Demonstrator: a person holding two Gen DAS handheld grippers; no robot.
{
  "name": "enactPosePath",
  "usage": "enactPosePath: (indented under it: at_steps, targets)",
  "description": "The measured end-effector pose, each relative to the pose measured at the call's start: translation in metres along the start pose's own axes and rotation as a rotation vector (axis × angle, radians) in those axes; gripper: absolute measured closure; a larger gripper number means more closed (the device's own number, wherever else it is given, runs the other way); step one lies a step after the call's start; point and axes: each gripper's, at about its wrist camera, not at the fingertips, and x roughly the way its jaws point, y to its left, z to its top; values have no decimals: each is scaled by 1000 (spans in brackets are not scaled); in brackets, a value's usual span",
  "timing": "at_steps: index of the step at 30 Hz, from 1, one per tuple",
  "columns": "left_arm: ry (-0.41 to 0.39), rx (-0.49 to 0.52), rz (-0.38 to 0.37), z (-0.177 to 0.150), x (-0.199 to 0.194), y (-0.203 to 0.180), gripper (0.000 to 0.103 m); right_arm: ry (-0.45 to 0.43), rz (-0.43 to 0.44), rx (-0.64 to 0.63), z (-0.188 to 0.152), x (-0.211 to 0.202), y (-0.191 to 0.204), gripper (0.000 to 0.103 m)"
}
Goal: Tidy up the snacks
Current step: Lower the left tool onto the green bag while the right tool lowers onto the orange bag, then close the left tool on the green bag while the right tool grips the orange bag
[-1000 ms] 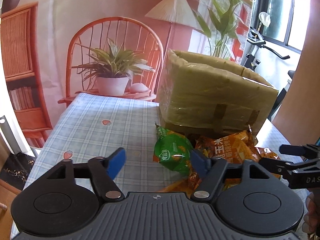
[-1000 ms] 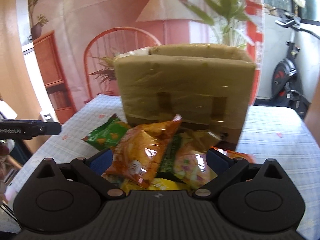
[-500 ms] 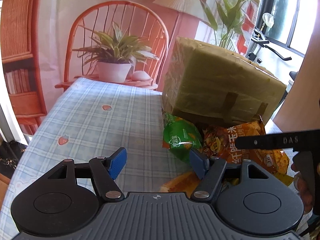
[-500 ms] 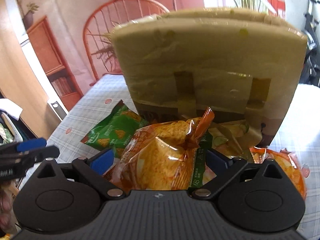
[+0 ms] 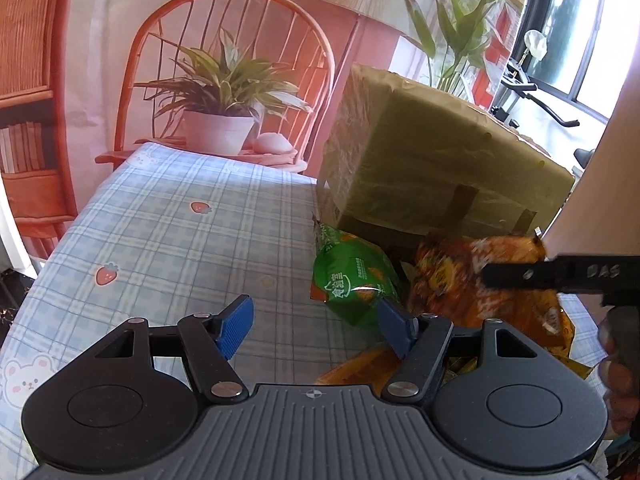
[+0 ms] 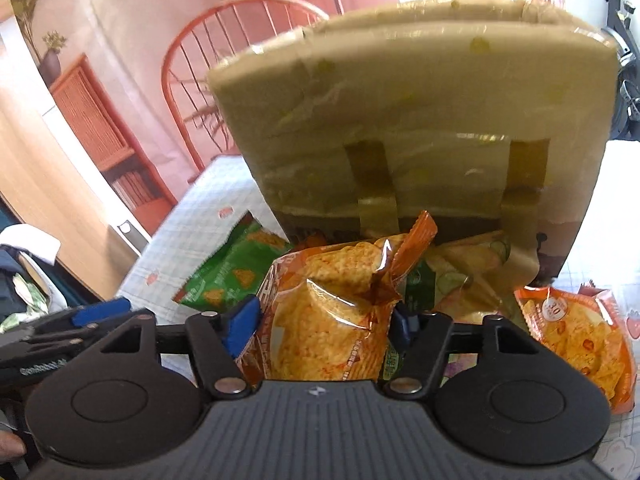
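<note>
Honestly this one's barely started. Biggest thing on the checked tablecloth is the tape-wrapped cardboard box, standing at the back; from these angles I can't see into it, so no idea if anything's been packed. I'm guessing that's where the snacks go, but that's a guess.

All the snacks are in a heap right against the front of the box. The orange chip bag sits on top of the pile, and the right gripper has just been closing on it, blue pads now pressing both sides, so that's a grab. To its right lies another orange bag flat on the cloth, and the green bag is at the left edge of the heap.

The left gripper is holding nothing, jaws about halfway apart, its right pad just beside the green bag.

So: one bag gripped, nothing visibly sorted, everything else left to do.
</note>
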Motion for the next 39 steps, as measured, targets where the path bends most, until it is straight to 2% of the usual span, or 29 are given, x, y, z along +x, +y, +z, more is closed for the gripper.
enactPosePath:
  at_steps: [3, 9, 18, 23, 26, 27, 28, 31, 39]
  targets:
    - [5, -16, -2, 0, 1, 1, 31, -61, -3, 1, 1, -17, 1, 37]
    - [10, -89, -48, 4, 14, 4, 28, -176, -92, -59, -7, -51, 4, 37]
    - [69, -259, -131, 13, 77, 10, 22, -194, -137, -18, -17, -70, -15, 37]
    - [106, -302, -147, 12, 105, 9, 22, -193, -144, -10, -18, -70, -20, 37]
    - [120, -329, -171, 11, 115, 10, 30, -184, -149, -10, -18, -66, -21, 37]
    - [123, -333, -173, 11, 117, 10, 45, -183, -151, -13, -18, -65, -20, 37]
    - [130, -333, -174, 11, 119, 10, 49, -182, -156, -15, -18, -63, -20, 37]
    - [129, -317, -182, 12, 119, 10, 54, -174, -161, -13, -18, -60, -21, 37]
    - [87, -217, -146, 23, 100, -2, 57, -177, -169, 11, -22, -62, -26, 37]
